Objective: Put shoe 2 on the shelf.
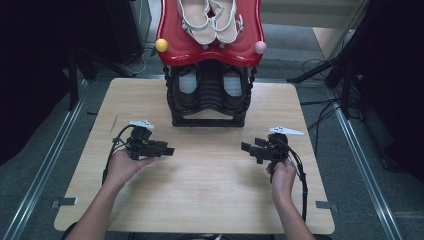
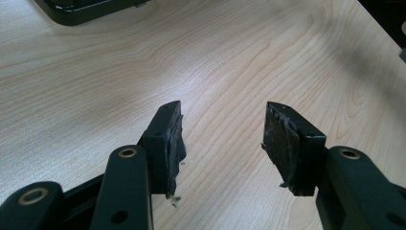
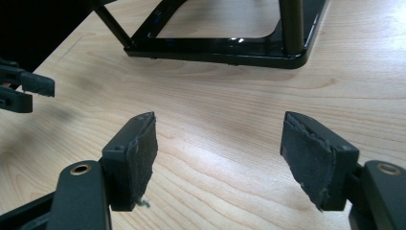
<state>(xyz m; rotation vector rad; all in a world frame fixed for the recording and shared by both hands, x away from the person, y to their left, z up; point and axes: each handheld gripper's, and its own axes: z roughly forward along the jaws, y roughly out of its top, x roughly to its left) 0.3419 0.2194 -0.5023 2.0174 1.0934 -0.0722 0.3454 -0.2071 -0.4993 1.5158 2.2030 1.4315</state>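
Beyond both grippers [image 1: 170, 149] [image 1: 243, 146], shoe rack [image 1: 208, 107].

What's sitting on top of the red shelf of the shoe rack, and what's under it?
On the red shelf lies a pair of white sandals. Beneath it, the black lower tiers hold what seem to be dark shoes; the shelf covers most of them.

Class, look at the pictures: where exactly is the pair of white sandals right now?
In the high view, the white sandals lie side by side on the red top shelf of the shoe rack, between the yellow ball and pink ball.

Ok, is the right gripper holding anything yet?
No, the right gripper has its fingers spread wide over the bare table, with nothing between them.
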